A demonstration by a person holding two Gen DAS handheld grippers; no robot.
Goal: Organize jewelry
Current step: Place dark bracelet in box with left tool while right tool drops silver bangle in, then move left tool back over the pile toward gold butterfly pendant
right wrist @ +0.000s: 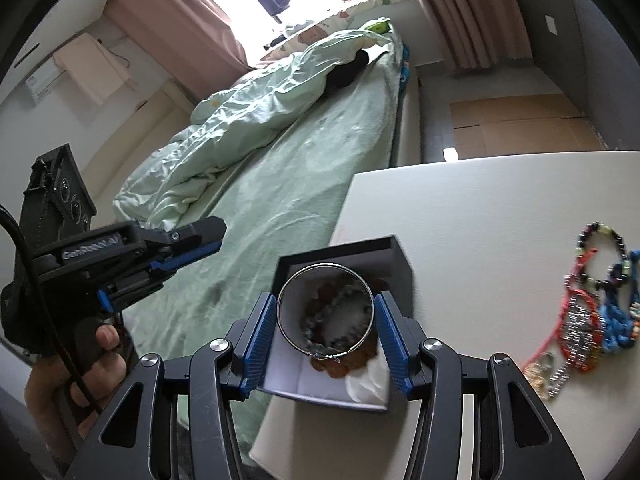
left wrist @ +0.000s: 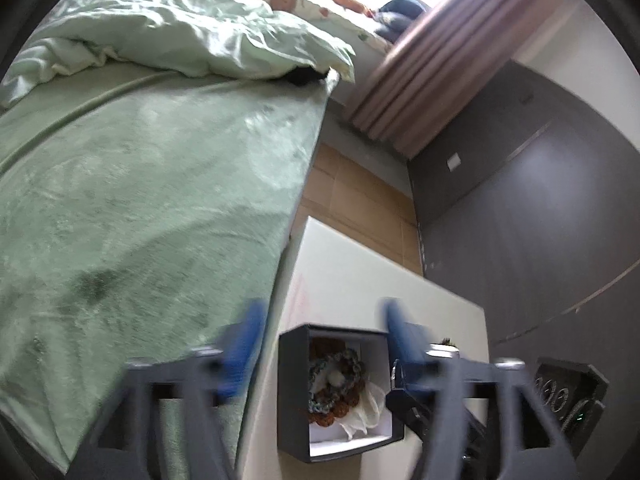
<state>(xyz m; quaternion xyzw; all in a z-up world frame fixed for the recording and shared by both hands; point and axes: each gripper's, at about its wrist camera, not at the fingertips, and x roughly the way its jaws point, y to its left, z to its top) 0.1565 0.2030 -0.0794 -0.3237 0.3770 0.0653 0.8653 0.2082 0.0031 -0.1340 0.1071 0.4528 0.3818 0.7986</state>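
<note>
The right gripper (right wrist: 326,320) holds one silver bangle (right wrist: 326,308) between its blue pads (right wrist: 262,336), which press on the ring's two sides, directly above the open dark box (right wrist: 394,258). Through the ring the box's contents show: a teal beaded bracelet (right wrist: 340,320), a brown beaded one (right wrist: 340,366) under it, and a piece of white cloth (right wrist: 370,384) at the box's near right corner.

The left gripper (left wrist: 318,344) has its jaws spread wide with nothing between them; the same box (left wrist: 292,392) lies just below and ahead of its tips. In the right wrist view this gripper (right wrist: 200,240) hangs to the left of the box, over the bed's edge, held by a hand (right wrist: 80,364) on its grip.

The box sits at the near left corner of one white table (right wrist: 480,216). To the right of the right gripper, well apart from the box, a loose heap of bracelets and cords (right wrist: 592,308) lies on the table; its pieces are too tangled to count.

Left of both grippers runs a bed with a green sheet (left wrist: 160,208) and a crumpled pale duvet (left wrist: 180,28). Beyond it hang pink curtains (left wrist: 432,80).
</note>
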